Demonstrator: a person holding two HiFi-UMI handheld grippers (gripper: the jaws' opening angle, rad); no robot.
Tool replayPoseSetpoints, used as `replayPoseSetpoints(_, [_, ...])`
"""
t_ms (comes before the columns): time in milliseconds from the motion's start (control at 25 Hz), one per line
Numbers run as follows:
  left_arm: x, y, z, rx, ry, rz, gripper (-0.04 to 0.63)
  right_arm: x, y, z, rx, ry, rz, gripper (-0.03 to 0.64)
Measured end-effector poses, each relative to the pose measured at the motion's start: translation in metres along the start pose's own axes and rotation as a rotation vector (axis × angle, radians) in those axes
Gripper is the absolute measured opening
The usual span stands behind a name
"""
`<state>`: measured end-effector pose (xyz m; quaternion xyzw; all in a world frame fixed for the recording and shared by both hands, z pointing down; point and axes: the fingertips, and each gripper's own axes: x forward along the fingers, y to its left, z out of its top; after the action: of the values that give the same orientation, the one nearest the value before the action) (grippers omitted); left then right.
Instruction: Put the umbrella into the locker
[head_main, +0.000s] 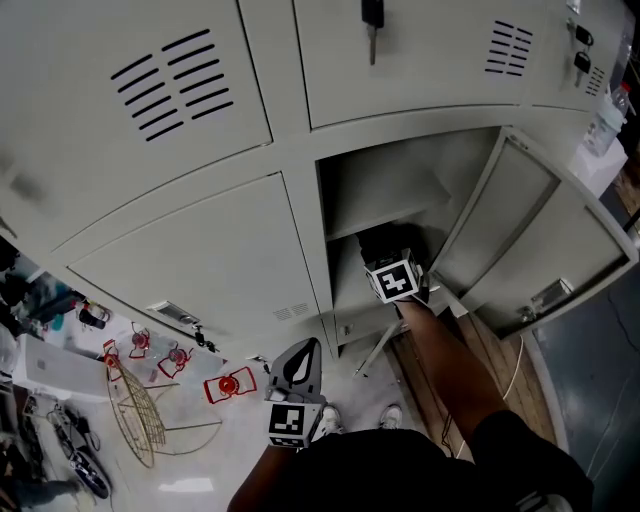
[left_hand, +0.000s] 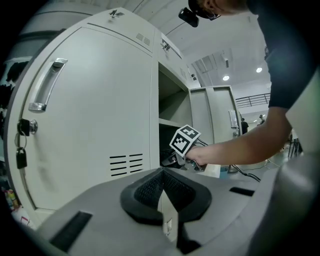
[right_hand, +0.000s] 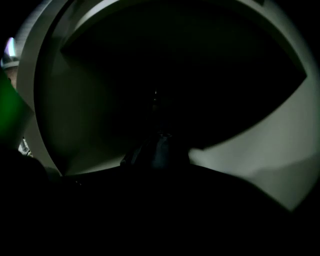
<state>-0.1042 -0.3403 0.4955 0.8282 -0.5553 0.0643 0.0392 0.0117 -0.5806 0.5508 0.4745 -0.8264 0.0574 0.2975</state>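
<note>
The open locker compartment (head_main: 385, 185) shows right of centre in the head view, its door (head_main: 545, 250) swung out to the right. My right gripper (head_main: 392, 260), with its marker cube (head_main: 398, 281), reaches into the lower part of that compartment. It is shut on the black folded umbrella (head_main: 383, 243), which lies under the inner shelf. In the right gripper view the umbrella (right_hand: 159, 150) is a dark bundle at the jaws inside the dim locker. The left gripper view shows it (left_hand: 169, 159) at the opening. My left gripper (head_main: 297, 372) hangs low before the lockers, shut on nothing.
A closed locker door (head_main: 215, 265) stands left of the open one. A key (head_main: 372, 28) hangs in the lock above. On the floor at left lie a wire basket (head_main: 140, 415) and red clips (head_main: 228, 385). A bottle (head_main: 607, 118) stands at far right.
</note>
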Motion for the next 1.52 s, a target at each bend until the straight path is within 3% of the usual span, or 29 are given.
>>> replayPoseSetpoints(320, [-0.001, 0.004, -0.001, -0.021, -0.004, 0.015, -0.002, 0.015, 0.006, 0.001, -0.012, 0.074, 0.045, 0.229])
replayPoseSetpoints(480, [-0.002, -0.001, 0.001, -0.052, -0.002, 0.011, -0.002, 0.017, 0.01, -0.016, 0.001, 0.086, 0.083, 0.272])
replayPoseSetpoints(640, [-0.002, -0.002, 0.008, -0.03, -0.012, 0.006, -0.002, -0.001, 0.014, -0.002, 0.012, -0.016, 0.11, 0.313])
replayPoseSetpoints(920, [-0.001, -0.005, 0.016, -0.008, -0.024, -0.008, -0.002, -0.075, 0.016, 0.01, 0.01, -0.182, 0.133, 0.313])
replayPoseSetpoints(1080, [0.003, -0.002, 0.02, 0.041, -0.029, -0.004, -0.002, -0.122, 0.018, 0.017, 0.002, -0.267, 0.12, 0.31])
replayPoseSetpoints(1240, [0.005, 0.004, 0.028, 0.059, -0.032, 0.019, -0.002, -0.161, 0.025, 0.01, -0.014, -0.305, 0.093, 0.231])
replayPoseSetpoints(1520, [0.012, -0.004, 0.042, 0.081, -0.057, -0.006, -0.002, -0.213, 0.024, -0.001, 0.047, -0.415, -0.03, 0.01])
